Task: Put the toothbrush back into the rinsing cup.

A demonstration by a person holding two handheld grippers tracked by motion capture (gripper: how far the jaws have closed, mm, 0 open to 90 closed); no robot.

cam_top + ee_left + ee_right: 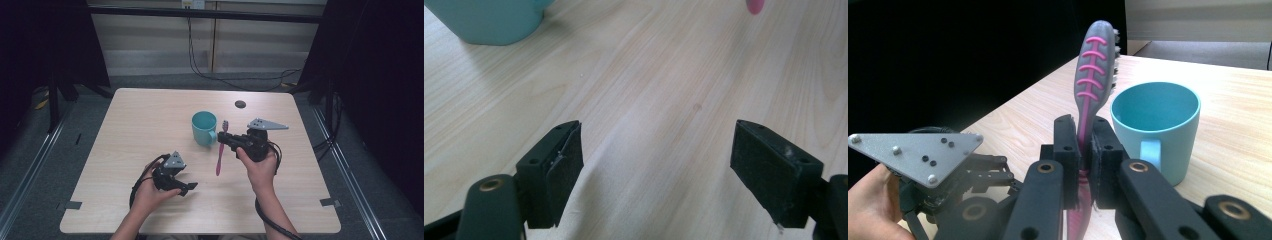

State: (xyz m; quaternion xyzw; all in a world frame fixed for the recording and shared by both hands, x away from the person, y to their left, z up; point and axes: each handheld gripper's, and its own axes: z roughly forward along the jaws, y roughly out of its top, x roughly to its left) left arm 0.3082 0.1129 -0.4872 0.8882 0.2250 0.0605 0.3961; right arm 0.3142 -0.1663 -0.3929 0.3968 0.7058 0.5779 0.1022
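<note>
High view first: we've got the right gripper (227,140) clamped on a pink toothbrush (220,150), just right of the teal mug (204,128) mid-table (150,120). The left gripper (186,186) sits lower left, near the front edge.

Left gripper view: we see its jaws spread wide over bare wood, the mug's base (489,20) at top left and what's probably the toothbrush tip (754,6) at top, cropped.

Right gripper view: both jaws pinch the toothbrush (1093,75) handle, head pointing up, with the mug (1155,127) just beside it. The left gripper (948,200) shows at lower left.
</note>
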